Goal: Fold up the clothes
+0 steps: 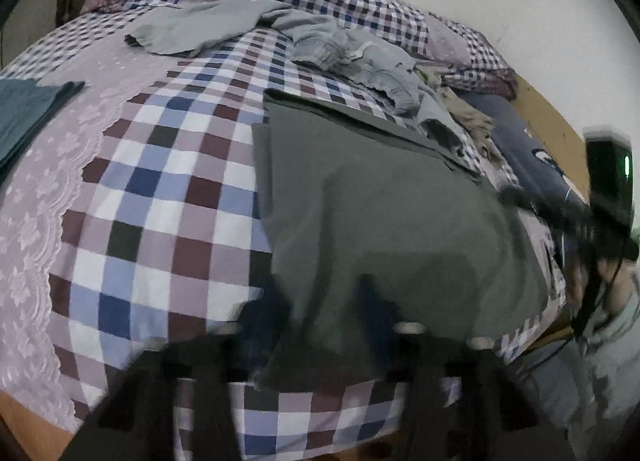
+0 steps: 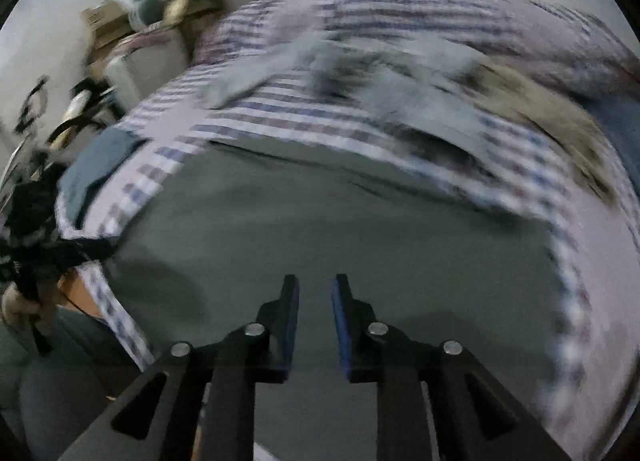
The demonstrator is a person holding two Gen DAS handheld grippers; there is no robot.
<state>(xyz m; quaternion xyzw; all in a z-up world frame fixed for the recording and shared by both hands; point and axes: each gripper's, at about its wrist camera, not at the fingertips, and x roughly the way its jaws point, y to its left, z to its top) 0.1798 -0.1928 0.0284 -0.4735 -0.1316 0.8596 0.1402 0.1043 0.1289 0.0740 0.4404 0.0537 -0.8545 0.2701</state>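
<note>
A dark grey-green garment [image 1: 380, 213] lies flat on the checked bedspread [image 1: 168, 181], its near edge reaching the bed's front edge. My left gripper [image 1: 316, 313] is blurred at that near edge, with its fingers spread wide and the cloth's edge lying between them. In the right wrist view the same garment [image 2: 340, 229] fills the middle. My right gripper [image 2: 315, 289] hovers just above it, blue pads [image 2: 294, 317] a small gap apart with nothing between them. The other hand-held gripper [image 1: 608, 189] shows at the far right of the left wrist view.
A folded teal garment [image 1: 28, 113] lies at the bed's left. Several unfolded clothes, light grey [image 1: 208, 27], pale blue [image 1: 372, 65], beige [image 1: 468, 113] and navy [image 1: 532, 153], are piled along the far side. Boxes and clutter [image 2: 120, 29] stand beyond the bed.
</note>
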